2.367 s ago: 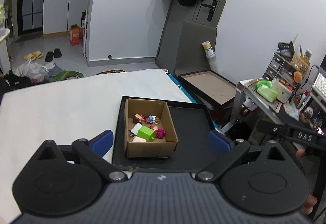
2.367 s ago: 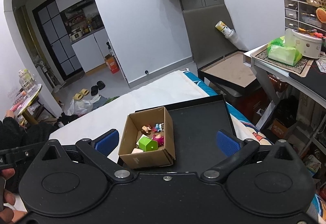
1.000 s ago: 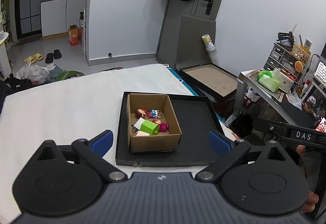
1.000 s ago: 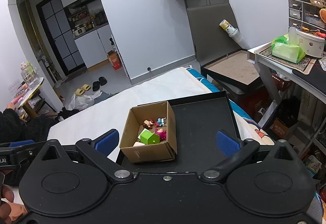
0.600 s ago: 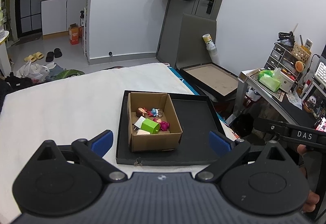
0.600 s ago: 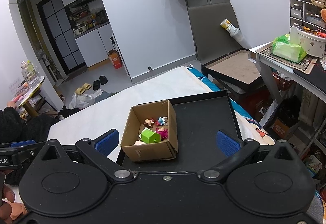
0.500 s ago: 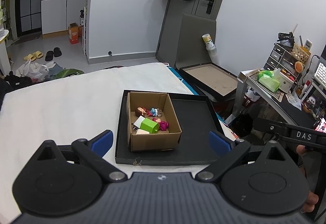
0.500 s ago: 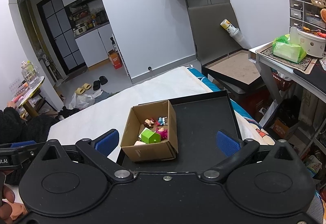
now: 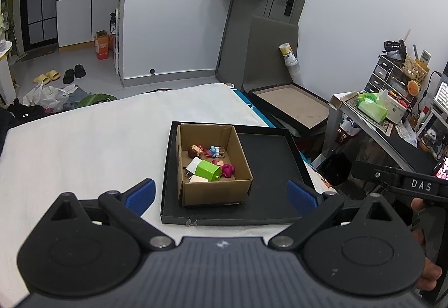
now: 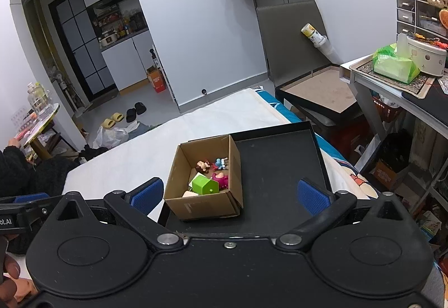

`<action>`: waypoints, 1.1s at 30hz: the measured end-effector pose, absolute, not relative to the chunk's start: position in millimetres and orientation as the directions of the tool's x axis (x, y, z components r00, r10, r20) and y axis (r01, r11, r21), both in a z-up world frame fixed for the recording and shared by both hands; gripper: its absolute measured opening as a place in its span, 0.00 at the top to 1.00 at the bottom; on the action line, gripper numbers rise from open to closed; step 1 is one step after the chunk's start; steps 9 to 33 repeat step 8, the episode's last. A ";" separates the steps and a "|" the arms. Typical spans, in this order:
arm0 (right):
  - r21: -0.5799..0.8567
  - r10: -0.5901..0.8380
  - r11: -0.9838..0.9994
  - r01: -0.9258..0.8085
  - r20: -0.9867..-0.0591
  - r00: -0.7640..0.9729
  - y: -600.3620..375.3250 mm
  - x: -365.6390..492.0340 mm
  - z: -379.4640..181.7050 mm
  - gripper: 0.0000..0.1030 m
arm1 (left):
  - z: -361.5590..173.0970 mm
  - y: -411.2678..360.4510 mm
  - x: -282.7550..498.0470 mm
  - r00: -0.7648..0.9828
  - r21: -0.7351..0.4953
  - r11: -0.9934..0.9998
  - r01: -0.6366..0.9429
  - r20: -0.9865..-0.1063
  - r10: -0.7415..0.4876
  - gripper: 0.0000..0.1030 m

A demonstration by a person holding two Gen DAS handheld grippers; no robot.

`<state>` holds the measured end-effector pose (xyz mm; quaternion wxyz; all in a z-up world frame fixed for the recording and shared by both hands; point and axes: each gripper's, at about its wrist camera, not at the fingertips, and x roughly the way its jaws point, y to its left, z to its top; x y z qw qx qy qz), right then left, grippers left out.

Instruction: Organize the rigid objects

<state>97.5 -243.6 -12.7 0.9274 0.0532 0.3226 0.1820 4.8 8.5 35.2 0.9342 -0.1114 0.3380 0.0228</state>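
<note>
A small cardboard box [image 9: 212,190] [image 10: 201,206] stands in the left half of a shallow black tray [image 9: 268,157] [image 10: 280,168] on a white bed. Inside lie a green house-shaped block [image 9: 208,170] [image 10: 204,185], a white piece [image 9: 193,164], a brown-haired figurine [image 9: 195,150] [image 10: 203,165], a blue and red toy [image 9: 213,150] [image 10: 221,163] and a magenta toy [image 9: 228,169] [image 10: 221,178]. My left gripper [image 9: 221,194] hangs open, back from the tray's near edge. My right gripper [image 10: 229,193] is open too, above the near edge, empty.
The white bed sheet [image 9: 84,145] spreads left of the tray. Right of the bed are a second black tray [image 9: 291,105] on the floor, a cluttered desk [image 9: 392,123] and a person's hand [image 9: 428,274]. Slippers [image 9: 60,74] and bags lie on the floor beyond.
Both grippers have drawn back and up a little, so the box and tray look slightly smaller and farther. Both stay open. Nothing in the box has moved.
</note>
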 end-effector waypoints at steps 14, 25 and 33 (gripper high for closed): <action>0.226 0.370 0.929 -0.293 -0.577 0.728 -242.9 97.8 -13.9 0.00 | 29.6 7.9 9.3 0.759 -0.188 0.976 -0.112 -0.650 -0.038 0.04; 0.226 0.370 0.929 -0.293 -0.577 0.728 -242.9 97.8 -13.9 0.00 | 29.6 7.9 9.3 0.759 -0.188 0.976 -0.112 -0.650 -0.038 0.04; 0.226 0.370 0.929 -0.293 -0.577 0.728 -242.9 97.8 -13.9 0.00 | 29.6 7.9 9.3 0.759 -0.188 0.976 -0.112 -0.650 -0.038 0.04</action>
